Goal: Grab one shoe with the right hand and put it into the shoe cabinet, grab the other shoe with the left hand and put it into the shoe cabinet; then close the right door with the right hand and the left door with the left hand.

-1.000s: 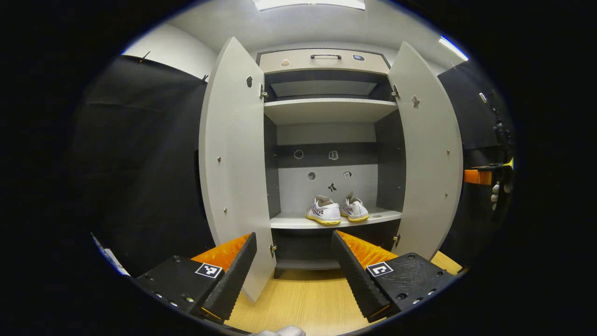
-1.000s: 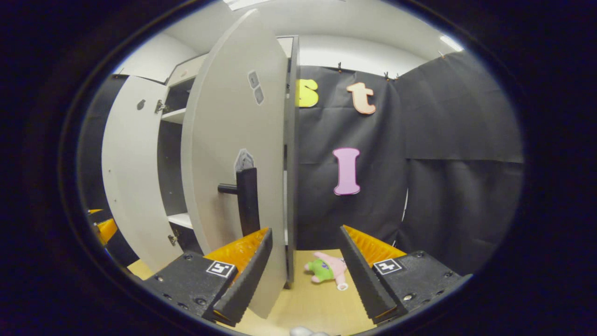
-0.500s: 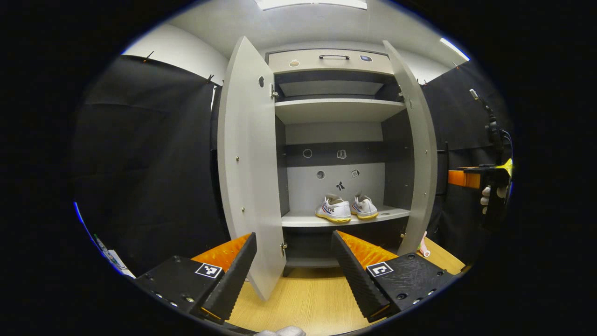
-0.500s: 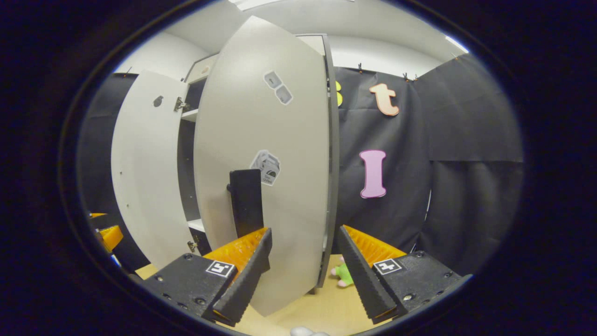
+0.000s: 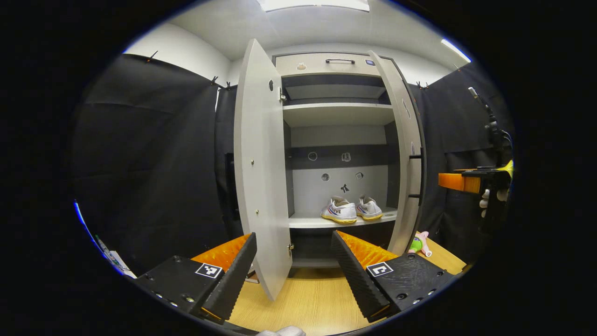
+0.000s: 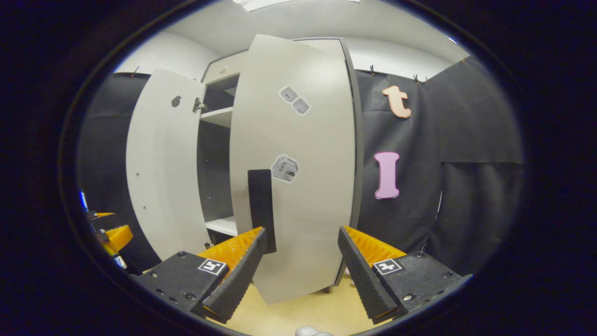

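We see both shoes (image 5: 352, 210) side by side on the lower shelf (image 5: 343, 219) inside the cabinet (image 5: 338, 109), toes pointing out, the two touching or nearly so. The right door (image 5: 405, 158) is swung partway toward the opening, its dark handle (image 5: 416, 176) on the outer face; in the right gripper view that same door (image 6: 303, 186) fills the middle, with stickers (image 6: 285, 168) on it and the handle (image 6: 261, 210) just above our left finger. The left door (image 5: 261, 168) stands wide open, edge toward us, and in the right gripper view it (image 6: 161, 163) sits beyond the dark interior.

Our left gripper (image 5: 294, 266) hangs in front of the cabinet with its fingers spread wide and nothing between them; the left door's lower edge shows in the gap. Our right gripper (image 6: 301, 266) is likewise spread apart and holds nothing, close to the right door's face; whether it touches the door we cannot tell. In the left gripper view the right gripper (image 5: 459, 182) appears at the far right, a gloved hand (image 5: 487, 200) behind it.

A plush toy (image 5: 419, 242) lies on the wooden floor (image 5: 308, 303) beside the right door's foot.
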Available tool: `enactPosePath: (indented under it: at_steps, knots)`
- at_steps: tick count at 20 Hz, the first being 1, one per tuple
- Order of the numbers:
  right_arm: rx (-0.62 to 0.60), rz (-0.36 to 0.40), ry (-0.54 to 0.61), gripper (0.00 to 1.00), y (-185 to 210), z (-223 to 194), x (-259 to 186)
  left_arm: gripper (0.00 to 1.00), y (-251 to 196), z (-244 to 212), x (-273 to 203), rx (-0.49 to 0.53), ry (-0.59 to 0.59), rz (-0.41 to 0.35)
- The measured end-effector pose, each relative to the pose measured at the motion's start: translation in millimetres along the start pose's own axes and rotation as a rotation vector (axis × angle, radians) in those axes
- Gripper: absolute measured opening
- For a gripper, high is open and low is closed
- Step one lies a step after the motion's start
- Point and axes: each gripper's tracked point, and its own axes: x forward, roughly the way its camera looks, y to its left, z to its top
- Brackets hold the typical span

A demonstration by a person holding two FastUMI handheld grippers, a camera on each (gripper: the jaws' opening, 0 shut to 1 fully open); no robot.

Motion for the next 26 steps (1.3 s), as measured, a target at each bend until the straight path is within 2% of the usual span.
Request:
enactPosePath:
  at_steps: [1,2,5,10,17,21,23,26]
  knots:
    - [-0.001,0.002,0.002,1.00,4.2,-1.4,-3.5,1.00,1.8,0.4,0.6,0.000,-0.003,-0.003]
    - [0.000,0.007,0.006,0.99,10.8,-3.9,-6.8,0.96,3.6,1.7,0.6,0.000,-0.006,-0.007]
    - [-0.004,0.024,0.023,1.00,31.7,-12.4,-17.7,0.96,19.6,3.1,4.7,0.006,-0.014,-0.008]
    - [-0.006,0.020,0.067,0.99,62.6,-34.3,-34.9,0.96,75.0,13.7,22.4,-0.002,-0.041,0.040]
    - [0.009,-0.036,0.119,1.00,85.8,-60.1,-65.0,0.96,158.5,34.4,57.6,0.000,-0.106,0.131]
    - [0.010,-0.085,0.135,1.00,87.9,-65.6,-78.4,0.96,188.2,32.9,91.9,0.026,-0.112,0.161]
    - [0.011,-0.106,0.140,1.00,88.0,-67.1,-84.7,0.96,192.4,31.8,110.4,0.021,-0.103,0.151]
    - [0.011,-0.128,0.151,1.00,87.3,-69.1,-91.5,0.97,179.2,30.4,127.3,0.001,-0.100,0.094]
